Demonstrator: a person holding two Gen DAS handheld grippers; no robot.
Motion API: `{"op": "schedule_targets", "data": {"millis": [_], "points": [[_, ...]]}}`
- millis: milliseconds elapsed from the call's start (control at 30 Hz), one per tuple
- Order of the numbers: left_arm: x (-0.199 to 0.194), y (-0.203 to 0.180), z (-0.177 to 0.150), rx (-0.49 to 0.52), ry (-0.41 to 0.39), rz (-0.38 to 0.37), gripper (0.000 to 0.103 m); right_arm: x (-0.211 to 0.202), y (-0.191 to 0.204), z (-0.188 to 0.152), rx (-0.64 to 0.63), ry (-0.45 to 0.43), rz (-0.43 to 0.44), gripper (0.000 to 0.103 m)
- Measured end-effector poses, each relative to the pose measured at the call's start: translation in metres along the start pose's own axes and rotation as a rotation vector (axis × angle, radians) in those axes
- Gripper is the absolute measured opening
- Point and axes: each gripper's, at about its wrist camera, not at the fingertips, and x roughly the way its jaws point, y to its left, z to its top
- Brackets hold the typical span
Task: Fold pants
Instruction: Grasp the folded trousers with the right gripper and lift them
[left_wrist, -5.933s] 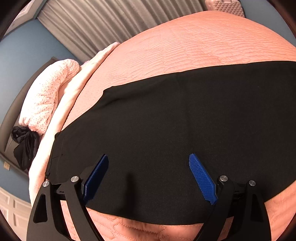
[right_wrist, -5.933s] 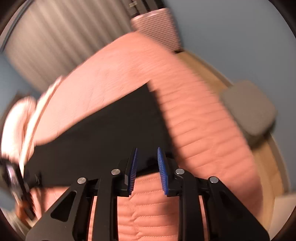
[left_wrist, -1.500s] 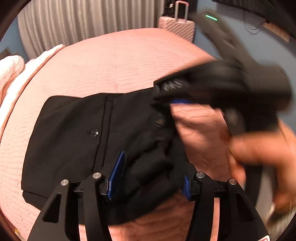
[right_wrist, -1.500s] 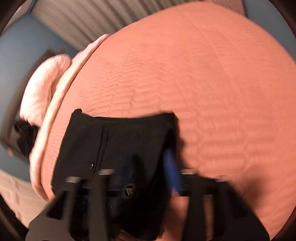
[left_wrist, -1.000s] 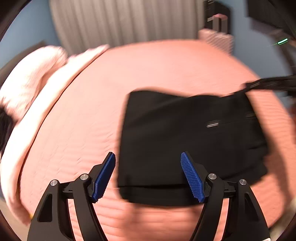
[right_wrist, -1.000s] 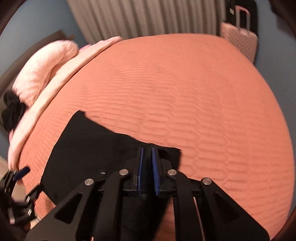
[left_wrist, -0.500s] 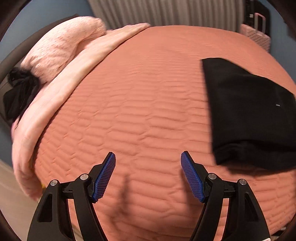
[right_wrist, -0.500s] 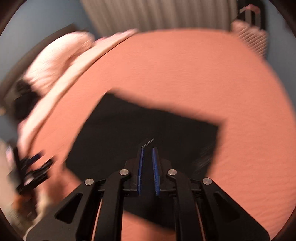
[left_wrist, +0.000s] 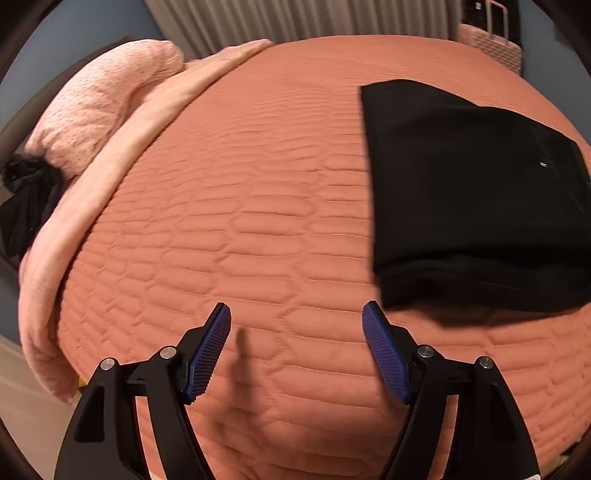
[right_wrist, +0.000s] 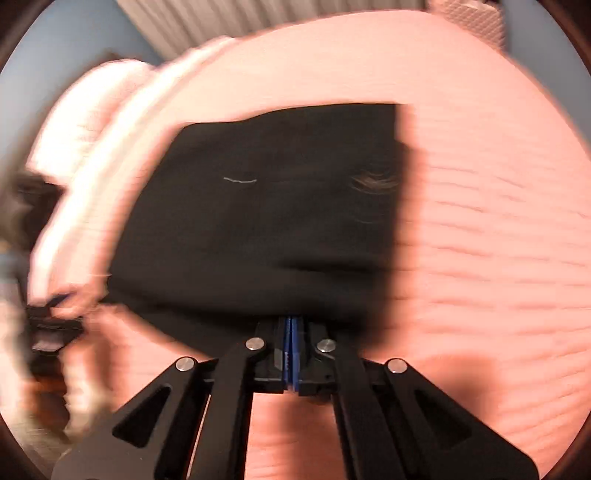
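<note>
Bedspread: pants right of left gripper

Left claw spread wide, nothing between blue pads. Right claw pressed together, pads touching.

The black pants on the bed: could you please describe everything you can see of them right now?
The pants are plain black fabric, folded into a compact, roughly rectangular stack of several layers, with thick rounded folds along the near edge. A small shiny button or rivet shows on the top layer. They lie flat on the quilted salmon bedspread, apart from the open left gripper. In the blurred right wrist view, the right gripper is shut at their near edge; whether it pinches fabric cannot be told.
</note>
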Motion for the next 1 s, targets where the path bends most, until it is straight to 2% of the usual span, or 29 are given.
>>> {"op": "schedule_targets", "data": {"millis": [33,67,167,200,233,300,367,467,500,567,600,667,700,767,833,867,900,933,967,1000], "points": [[-0.001,0.004,0.001,-0.002,0.009,0.01,0.072,-0.001,-0.016,0.002,0.09,0.007,0.072,0.0],[-0.005,0.008,0.002,-0.009,-0.002,0.011,0.072,-0.01,-0.019,0.003,0.131,-0.003,0.079,0.0],[-0.021,0.021,0.008,-0.03,-0.07,-0.003,0.073,-0.043,0.015,0.002,0.006,-0.074,-0.115,0.005],[-0.019,0.021,0.01,-0.028,-0.064,0.004,0.074,-0.052,0.032,0.001,-0.023,-0.098,-0.11,0.005],[-0.013,0.019,0.012,-0.019,-0.037,0.017,0.074,-0.05,0.051,0.005,-0.044,-0.102,-0.068,0.005],[0.002,0.016,0.013,-0.002,0.01,0.056,0.074,-0.037,0.104,0.003,-0.149,-0.048,0.058,0.005],[0.012,0.022,0.015,-0.012,0.039,0.063,0.074,-0.015,0.153,0.0,-0.219,0.016,0.202,0.005],[0.012,0.037,0.014,-0.061,0.05,0.035,0.074,0.03,0.212,0.004,-0.31,0.095,0.289,0.005],[0.01,0.042,0.013,-0.068,0.048,0.037,0.074,0.05,0.221,0.005,-0.33,0.127,0.273,0.004],[0.007,0.052,0.012,-0.062,0.038,0.049,0.074,0.072,0.21,0.013,-0.299,0.157,0.238,0.0],[0.005,0.056,0.012,-0.057,0.033,0.05,0.074,0.072,0.197,0.015,-0.247,0.161,0.254,0.0],[0.0,0.065,0.013,-0.044,0.007,0.036,0.074,0.055,0.161,0.023,-0.114,0.169,0.305,0.001],[-0.001,0.068,0.014,-0.042,-0.003,0.031,0.074,0.044,0.154,0.022,-0.103,0.176,0.315,0.005],[0.0,0.069,0.023,-0.056,-0.002,0.009,0.073,0.029,0.161,0.022,-0.128,0.166,0.34,0.005],[-0.005,0.062,0.042,-0.081,-0.039,-0.033,0.073,0.033,0.172,0.028,-0.158,0.143,0.368,0.005],[-0.009,0.056,0.054,-0.083,-0.055,-0.052,0.073,0.042,0.175,0.029,-0.186,0.144,0.332,0.001],[-0.014,0.05,0.064,-0.077,-0.071,-0.072,0.073,0.061,0.174,0.024,-0.216,0.154,0.252,0.0],[-0.022,0.042,0.077,-0.067,-0.105,-0.096,0.074,0.072,0.155,0.021,-0.209,0.176,0.195,0.0],[-0.029,0.031,0.089,-0.047,-0.134,-0.112,0.074,0.071,0.136,0.018,-0.132,0.186,0.264,0.0],[-0.033,0.022,0.098,-0.026,-0.153,-0.124,0.075,0.06,0.112,0.018,-0.049,0.188,0.274,0.0]]}}
